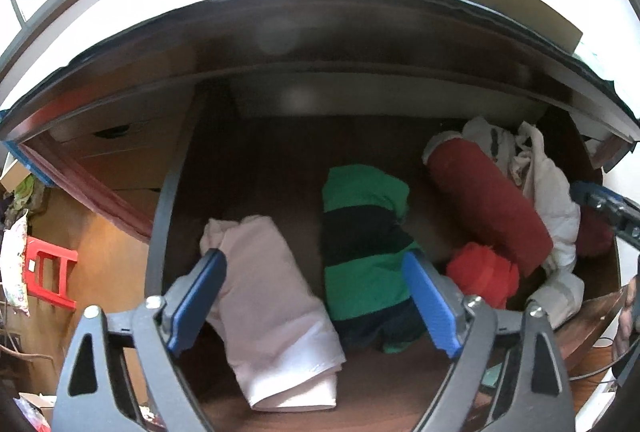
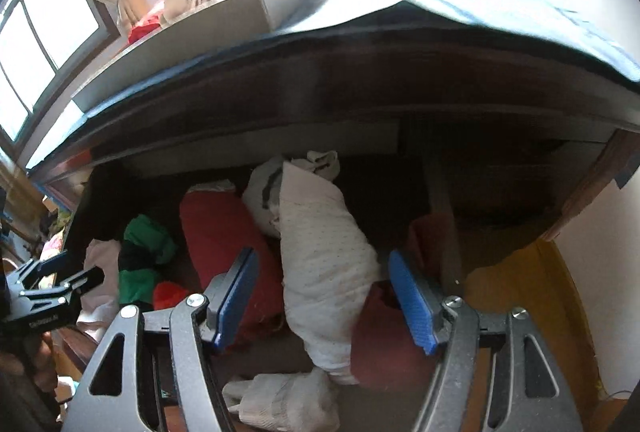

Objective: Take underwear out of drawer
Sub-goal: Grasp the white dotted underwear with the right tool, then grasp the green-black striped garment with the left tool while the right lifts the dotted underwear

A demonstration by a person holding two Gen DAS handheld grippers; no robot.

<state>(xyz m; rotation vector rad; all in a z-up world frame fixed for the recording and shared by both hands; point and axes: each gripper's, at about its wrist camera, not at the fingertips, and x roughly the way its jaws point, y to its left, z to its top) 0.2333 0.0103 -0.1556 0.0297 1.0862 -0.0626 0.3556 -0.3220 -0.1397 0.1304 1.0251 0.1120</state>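
Overexposed daylight through the window (image 2: 44, 31) at upper left; deep shadow inside the drawer (image 1: 256, 159); strong fisheye curvature, slight blur throughout.

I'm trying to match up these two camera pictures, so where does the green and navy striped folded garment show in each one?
Left wrist: green and navy striped folded garment at centre, beside the right blue finger.
Right wrist: same garment at left, mid-height, small.
Shared landmark: dark red rolled cloth, right of it in both.

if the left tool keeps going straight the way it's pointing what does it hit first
Probably the folded pale pink garment in the drawer, between the open left tool pads; the green striped piece sits close beside it. Depth is uncertain.
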